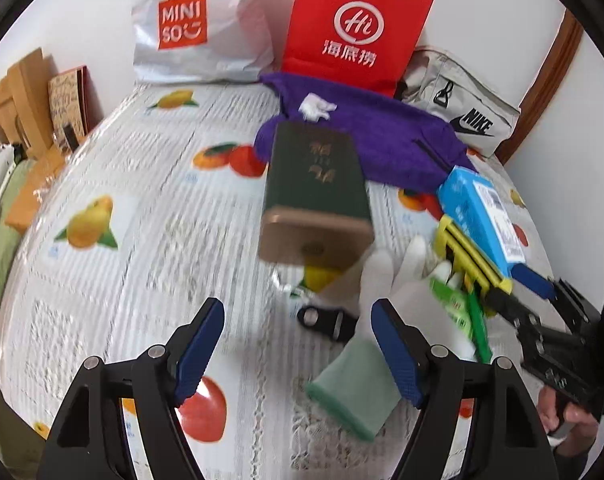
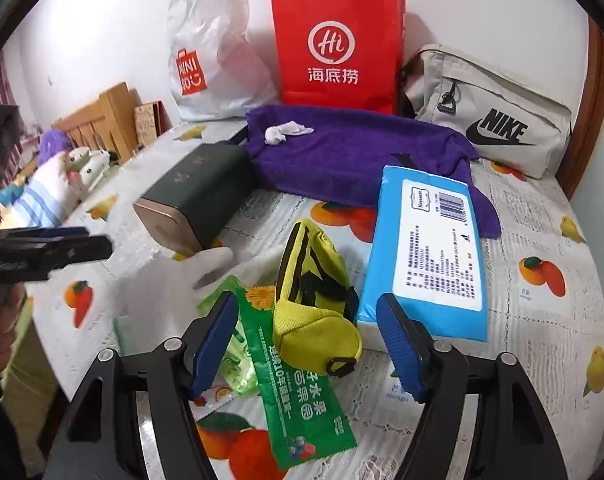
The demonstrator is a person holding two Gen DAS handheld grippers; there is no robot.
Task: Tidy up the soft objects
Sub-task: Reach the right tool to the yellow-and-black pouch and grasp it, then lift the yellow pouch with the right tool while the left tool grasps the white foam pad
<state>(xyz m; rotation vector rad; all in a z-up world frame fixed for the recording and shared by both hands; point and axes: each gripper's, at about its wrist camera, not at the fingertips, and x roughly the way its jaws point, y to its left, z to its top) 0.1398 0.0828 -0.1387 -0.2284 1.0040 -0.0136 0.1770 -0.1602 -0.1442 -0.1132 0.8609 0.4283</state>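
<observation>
My left tongs (image 1: 297, 344) hung released above a white glove (image 1: 382, 280) on the bed (image 1: 121, 200); my right tongs (image 2: 308, 344) gaped, empty, around a yellow pouch (image 2: 314, 304).

On the bed (image 2: 542, 216): two bags (image 2: 338, 48) at the back, towel (image 2: 342, 156) before them — tin (image 2: 197, 204) left, tissue pack (image 2: 426, 252) right, pouch (image 2: 314, 300) between.

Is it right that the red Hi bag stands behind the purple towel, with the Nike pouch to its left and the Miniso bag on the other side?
Not quite. The Nike pouch is to the right of the red Hi bag, and the Miniso bag is on the left. The red bag does stand behind the purple towel. The right wrist view shows it.
</observation>
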